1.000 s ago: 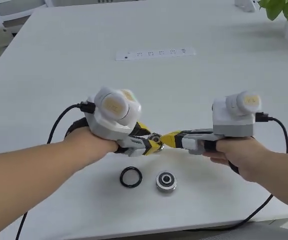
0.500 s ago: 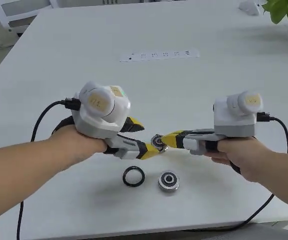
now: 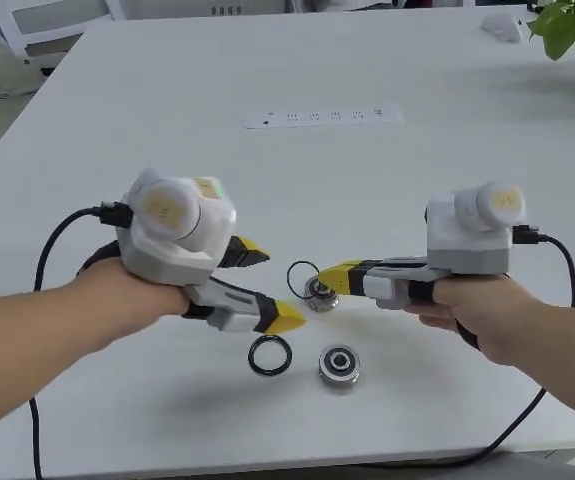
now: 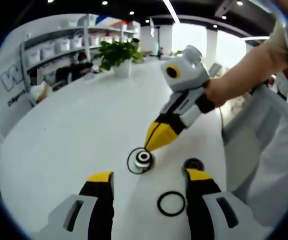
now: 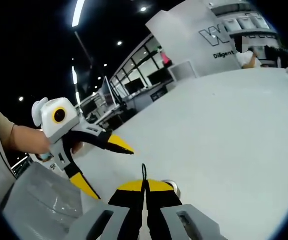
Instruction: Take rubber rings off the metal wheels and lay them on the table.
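My right gripper [image 3: 325, 279] [image 5: 145, 185] is shut on a thin black rubber ring [image 3: 289, 275] [image 5: 144, 170], which stands up from its yellow tips. A small metal wheel [image 3: 321, 293] [image 4: 144, 158] sits right at those tips, with the ring [image 4: 129, 161] looping loosely around it. My left gripper [image 3: 275, 285] [image 4: 149, 176] is open to the left of the wheel, holding nothing. A loose black ring [image 3: 269, 355] [image 4: 172, 203] lies flat on the white table [image 3: 167, 120], and beside it rests a second wheel [image 3: 339, 364] [image 4: 193, 164] with a dark tyre.
A white power strip [image 3: 323, 117] lies across the middle of the table. A green plant [image 3: 567, 25] [image 4: 118, 52] stands at the far right corner. Black cables [image 3: 62, 245] trail from both grippers toward the front edge.
My left gripper has opened, let go of the wheel and drawn back to the left. The ring now hangs loose from the right gripper's tips. The right gripper has hardly moved.
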Available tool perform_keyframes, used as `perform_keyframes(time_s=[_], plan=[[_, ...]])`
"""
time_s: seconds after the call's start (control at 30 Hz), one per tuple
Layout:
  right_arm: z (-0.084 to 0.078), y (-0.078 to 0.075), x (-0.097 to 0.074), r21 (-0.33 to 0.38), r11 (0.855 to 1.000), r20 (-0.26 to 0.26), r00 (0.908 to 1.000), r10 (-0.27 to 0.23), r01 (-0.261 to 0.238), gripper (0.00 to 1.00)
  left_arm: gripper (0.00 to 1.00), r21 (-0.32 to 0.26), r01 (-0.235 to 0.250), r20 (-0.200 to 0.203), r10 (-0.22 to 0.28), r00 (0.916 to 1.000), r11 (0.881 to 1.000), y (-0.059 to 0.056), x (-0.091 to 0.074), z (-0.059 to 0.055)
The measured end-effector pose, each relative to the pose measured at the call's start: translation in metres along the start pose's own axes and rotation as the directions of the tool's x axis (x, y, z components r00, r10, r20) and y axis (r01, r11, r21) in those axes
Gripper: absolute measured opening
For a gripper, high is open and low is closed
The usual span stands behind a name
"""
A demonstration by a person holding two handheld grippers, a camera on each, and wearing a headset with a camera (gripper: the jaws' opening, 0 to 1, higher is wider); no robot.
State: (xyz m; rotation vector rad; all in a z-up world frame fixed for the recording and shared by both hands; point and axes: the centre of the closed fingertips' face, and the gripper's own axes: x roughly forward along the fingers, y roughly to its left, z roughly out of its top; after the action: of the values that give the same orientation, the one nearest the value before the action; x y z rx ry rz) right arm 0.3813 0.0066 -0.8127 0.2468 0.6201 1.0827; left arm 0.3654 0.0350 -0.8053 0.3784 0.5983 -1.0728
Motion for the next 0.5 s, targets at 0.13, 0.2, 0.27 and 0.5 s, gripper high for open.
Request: perform_keyframes(time_s=[0.13, 0.2, 0.27, 0.5], plan=[[0.003, 0.005, -0.001, -0.003, 1.0, 0.003, 1.0, 0.008, -0.008, 0.0, 0.61, -0.002, -0.001, 0.012, 0.001, 0.9999, 1.0, -0.002, -0.009, 0.0], [0.005, 0.007, -0.001, -0.005, 1.0, 0.003, 0.9999, 0.013, -0.013, 0.0, 0.62, -0.004, 0.0, 0.017, 0.0, 0.9999, 1.0, -0.004, -0.012, 0.0], [0.005, 0.01, -0.001, -0.008, 1.0, 0.002, 0.9998, 0.019, -0.019, 0.0, 0.63, -0.006, 0.001, 0.021, -0.001, 0.9998, 1.0, -0.006, -0.016, 0.0], [0.008, 0.021, -0.003, -0.016, 0.999, 0.001, 0.9992, 0.04, -0.04, 0.0, 0.66, -0.015, -0.001, 0.033, 0.001, 0.9995, 1.0, -0.013, -0.03, 0.0]])
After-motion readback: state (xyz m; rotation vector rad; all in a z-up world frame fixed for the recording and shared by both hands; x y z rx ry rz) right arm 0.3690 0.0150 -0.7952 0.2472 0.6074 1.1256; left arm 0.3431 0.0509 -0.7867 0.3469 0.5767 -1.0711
